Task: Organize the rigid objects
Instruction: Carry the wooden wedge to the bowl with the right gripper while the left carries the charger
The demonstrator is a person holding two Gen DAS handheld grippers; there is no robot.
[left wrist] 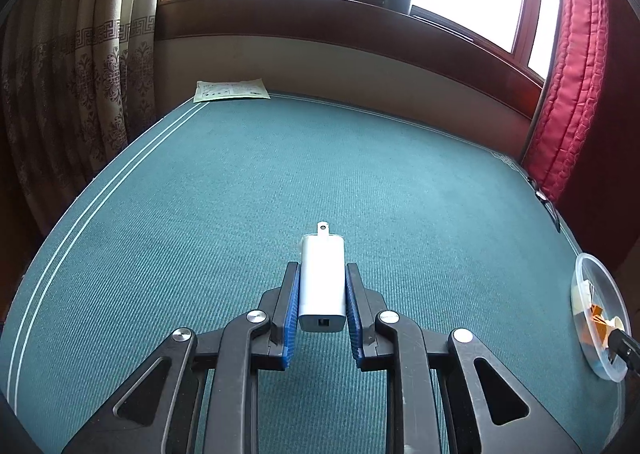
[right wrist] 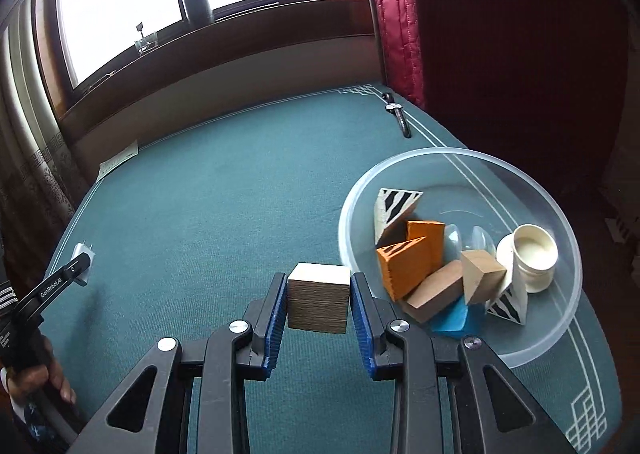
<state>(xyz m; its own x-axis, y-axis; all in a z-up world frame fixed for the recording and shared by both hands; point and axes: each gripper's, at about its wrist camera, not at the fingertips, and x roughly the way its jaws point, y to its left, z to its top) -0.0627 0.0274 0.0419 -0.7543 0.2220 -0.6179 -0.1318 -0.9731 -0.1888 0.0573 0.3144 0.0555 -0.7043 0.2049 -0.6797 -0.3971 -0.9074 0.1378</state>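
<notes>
The left gripper (left wrist: pixel 322 278) has its blue pads clamped on the sides of a white charger (left wrist: pixel 322 282), prongs pointing away, held just above the green tabletop (left wrist: pixel 240 182). The right gripper (right wrist: pixel 319 286) is closed on a pale wooden cube (right wrist: pixel 318 297), gripped from both sides, just beside the clear plastic bowl (right wrist: pixel 560 314). The bowl holds orange wedges (right wrist: pixel 408 262), zebra-striped blocks, a blue piece and a cream cup (right wrist: pixel 534 254).

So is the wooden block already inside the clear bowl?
No, the wooden block is pinched between the right tongs, outside the clear bowl.
</notes>
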